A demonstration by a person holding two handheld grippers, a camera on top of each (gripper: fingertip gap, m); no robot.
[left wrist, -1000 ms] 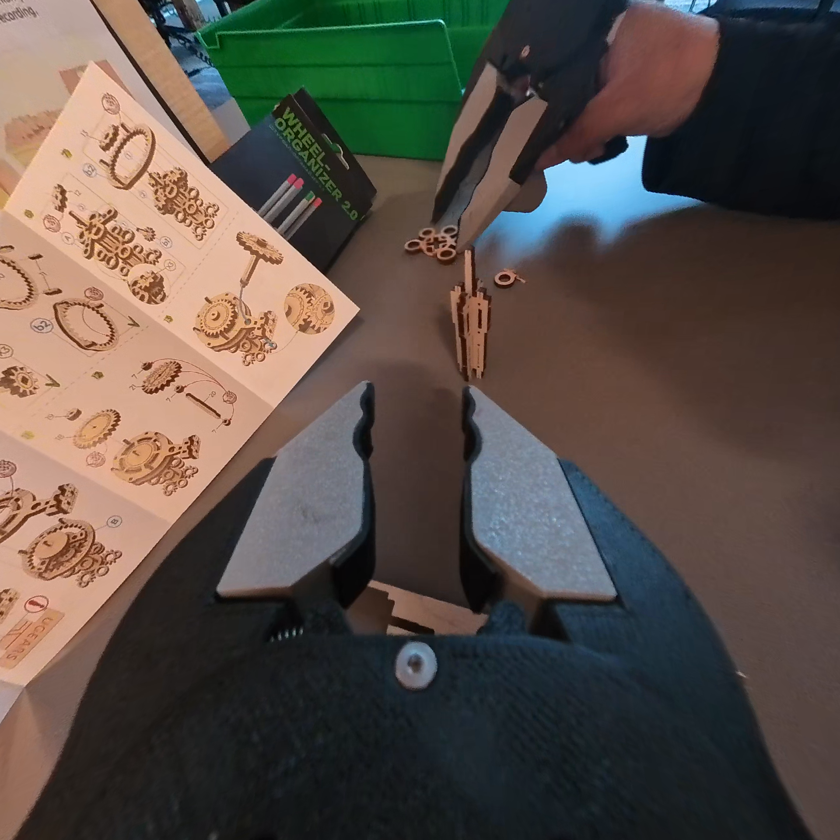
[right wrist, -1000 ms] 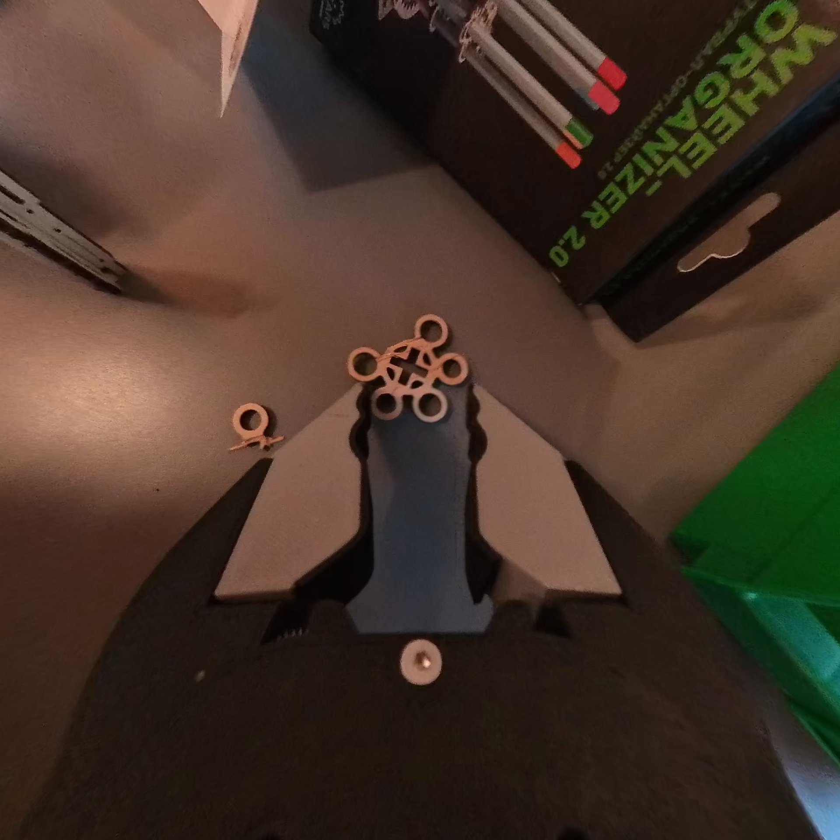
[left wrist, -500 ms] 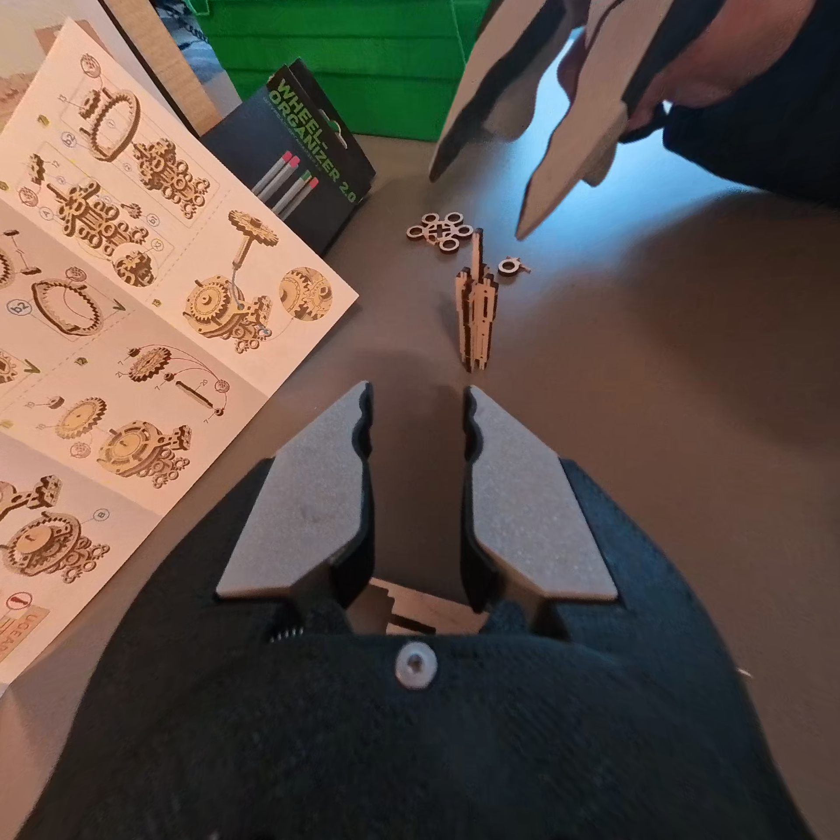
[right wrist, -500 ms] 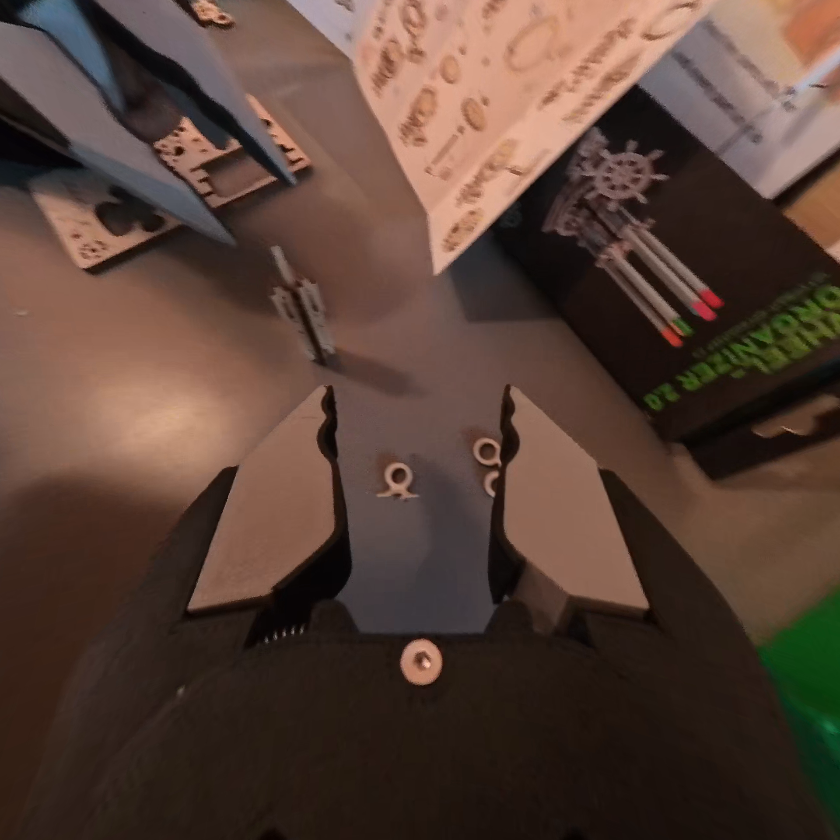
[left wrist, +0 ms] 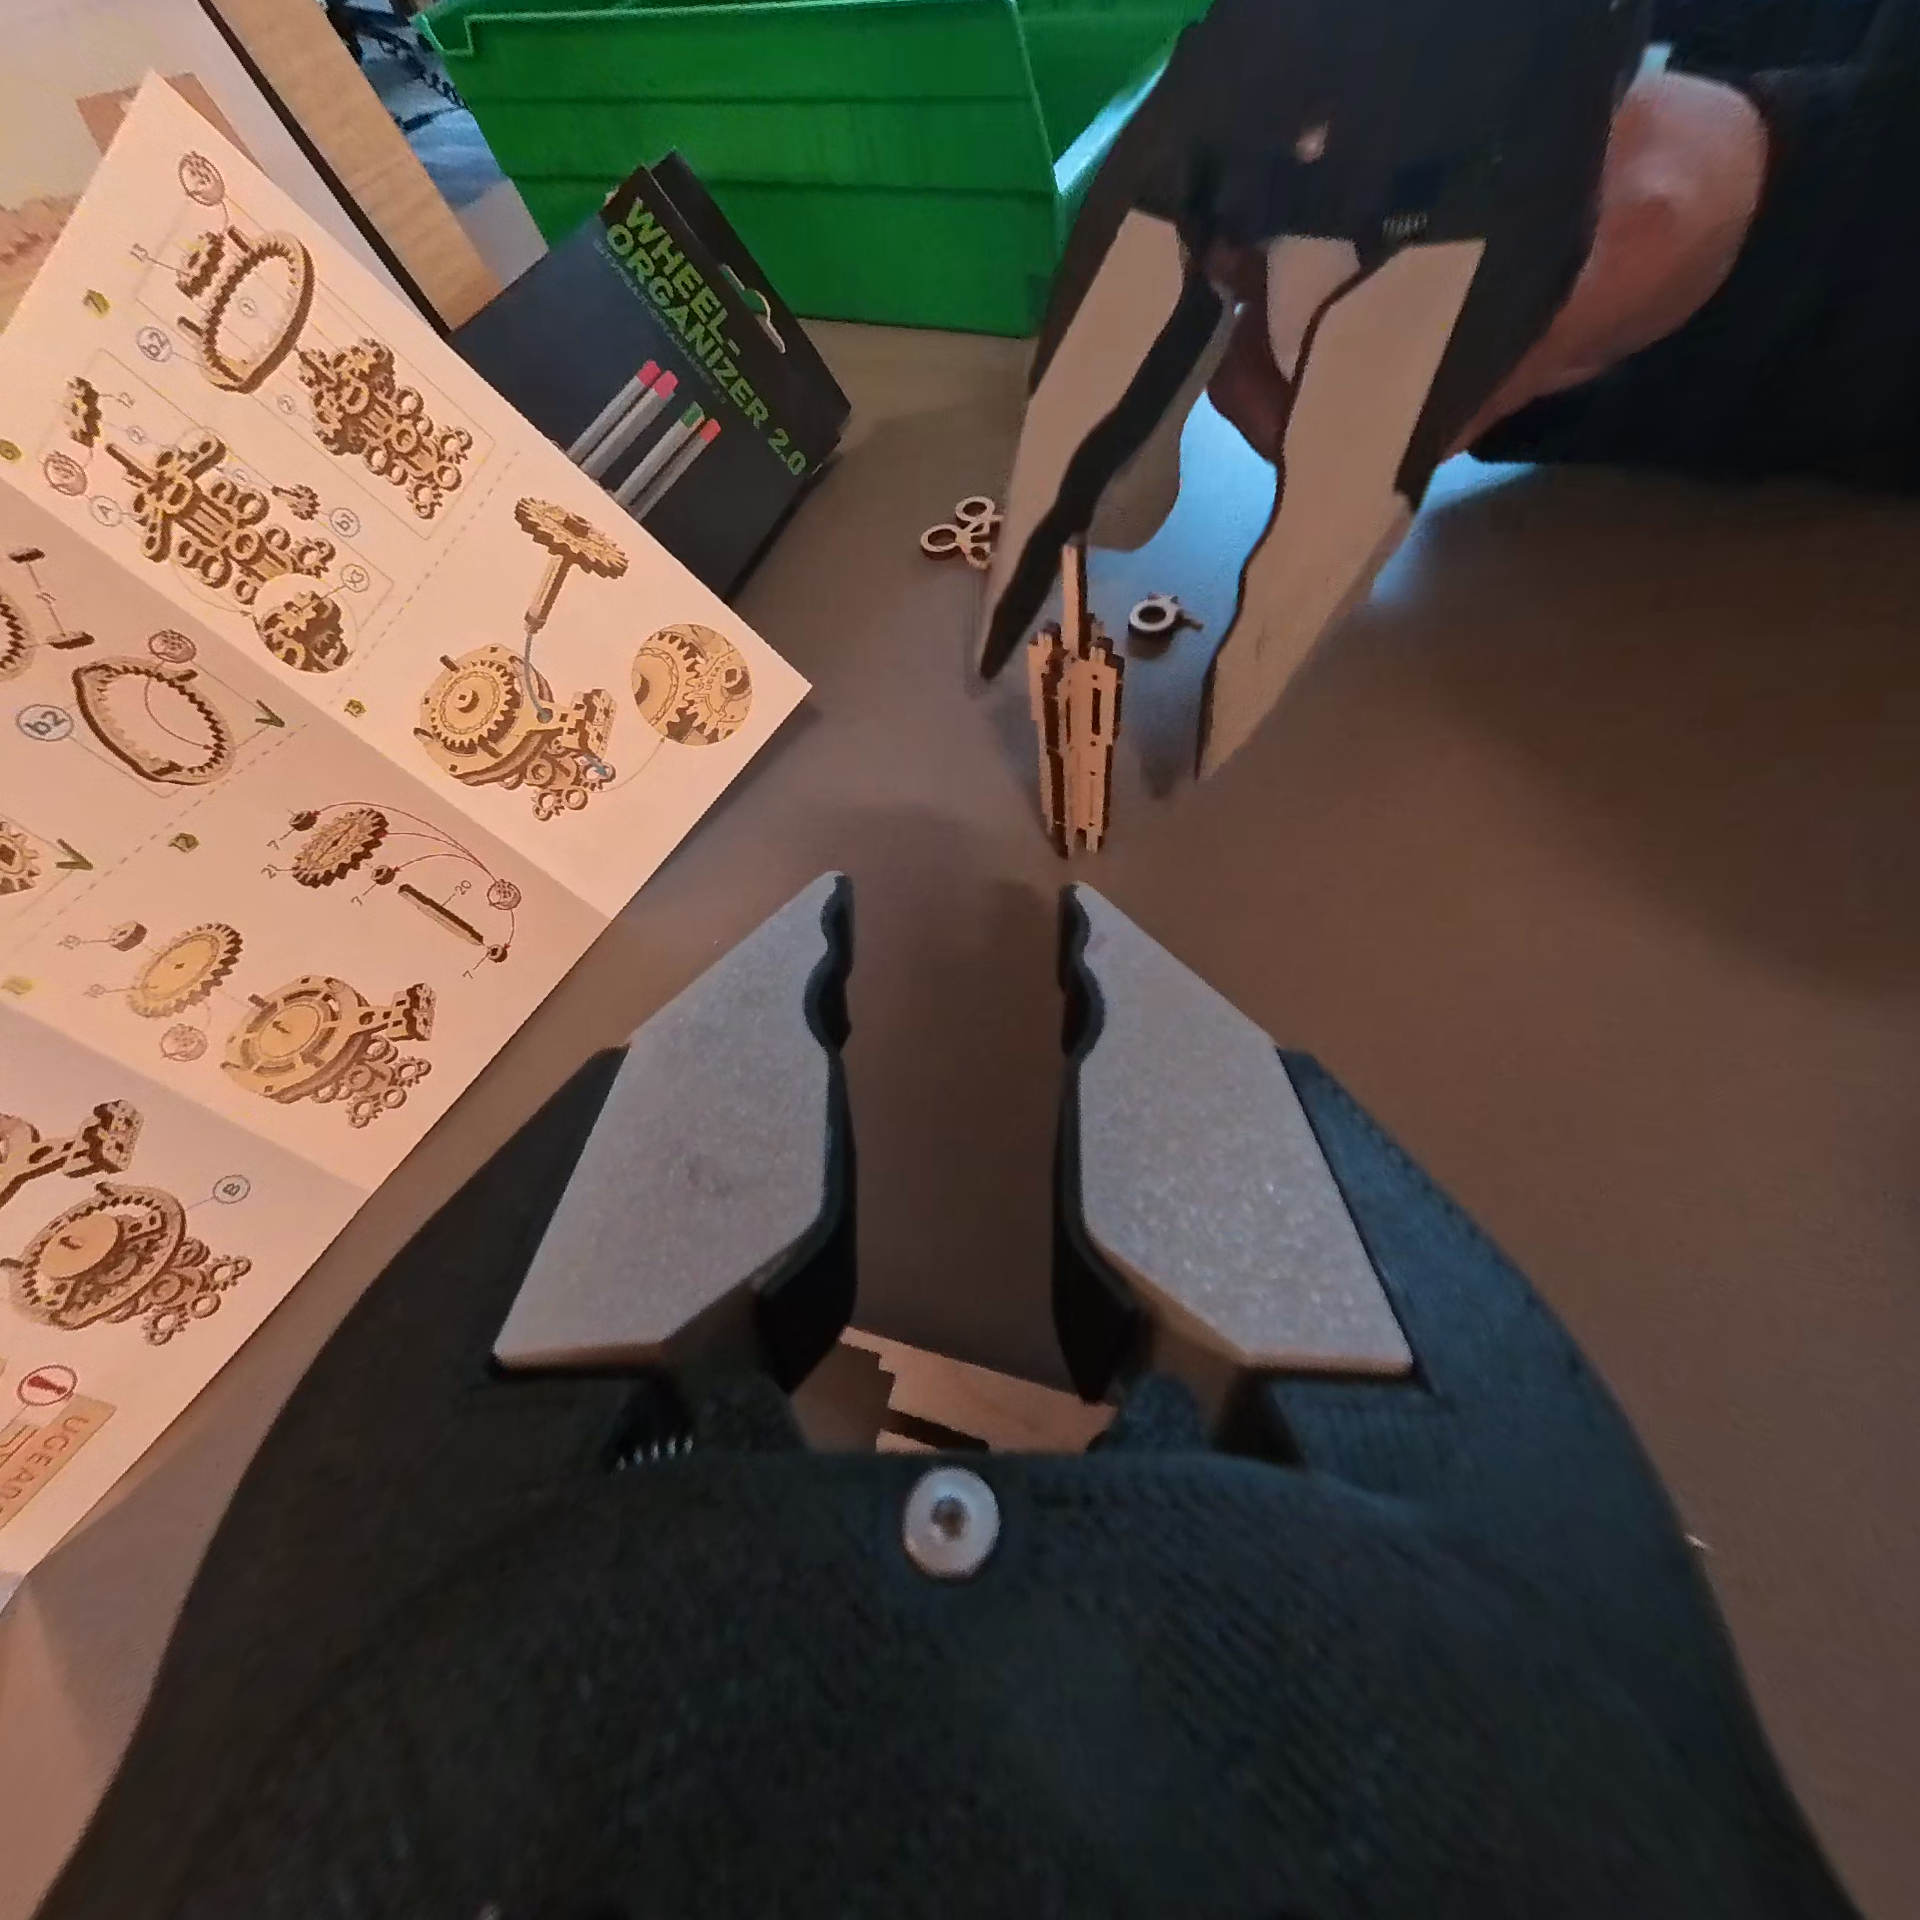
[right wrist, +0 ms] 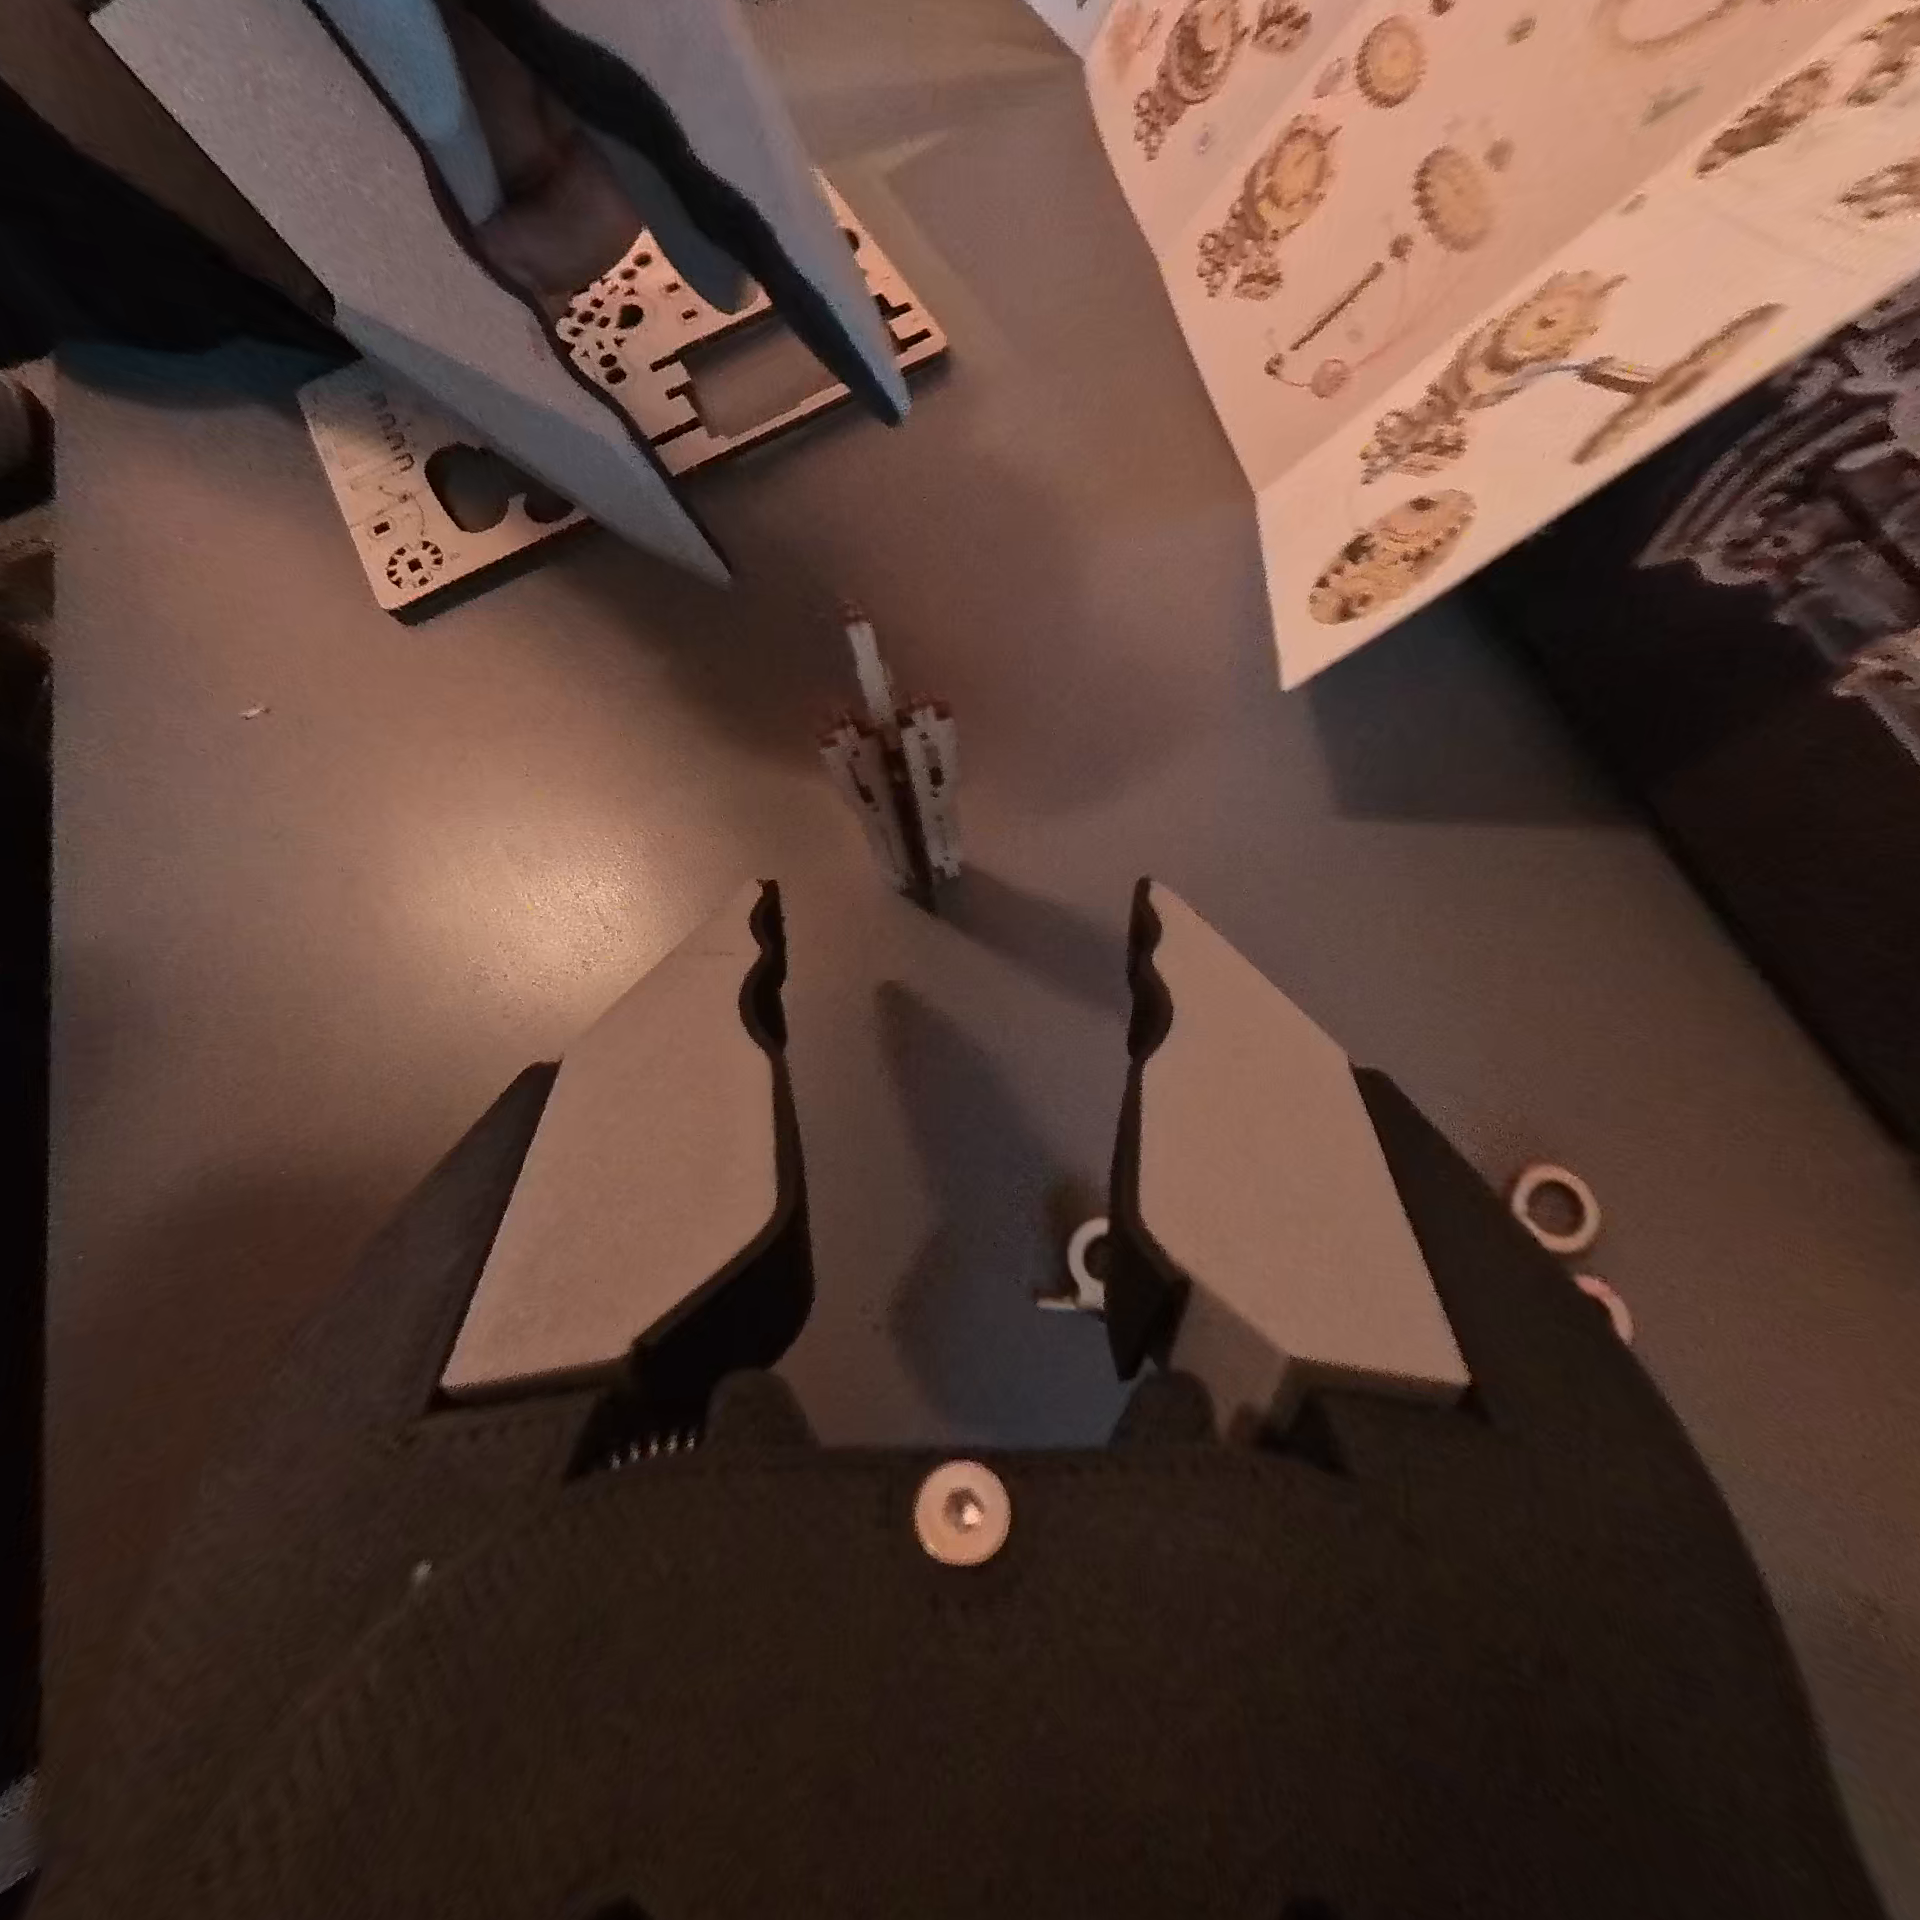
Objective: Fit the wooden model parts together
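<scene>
The wooden model assembly (left wrist: 1075, 743) stands upright on the grey desk (left wrist: 1507, 935), a slim stack of notched plywood strips with one taller strip projecting from its top. It sits in the open middle of the desk, between the two grippers and touched by neither.

The left gripper (left wrist: 954, 914) is held low, just short of the assembly. Its jaws are parted by a narrow gap and hold nothing. A flat plywood piece (left wrist: 935, 1403) lies on the desk under the gripper body.

The right gripper (right wrist: 954, 904) faces the assembly from the opposite side. Its jaws are spread wide and empty; in the left wrist view the two fingers (left wrist: 1299, 561) straddle the top of the assembly without contact. A hand (left wrist: 1662, 229) in a dark sleeve holds this gripper.

Loose parts on the desk:
- A small wooden ring with a tab (left wrist: 1162, 615) lies just beside the assembly.
- A cluster of joined wooden rings (left wrist: 961, 532) lies near the black box, partly hidden behind a right gripper finger.

A laser-cut plywood sheet (right wrist: 436, 520) with emptied cut-outs lies flat behind the left gripper. The illustrated instruction sheet (left wrist: 312, 675) is unfolded along the desk's left side. A black box (left wrist: 675, 364) rests at the sheet's far corner, and a green bin (left wrist: 810, 156) stands at the far edge.
</scene>
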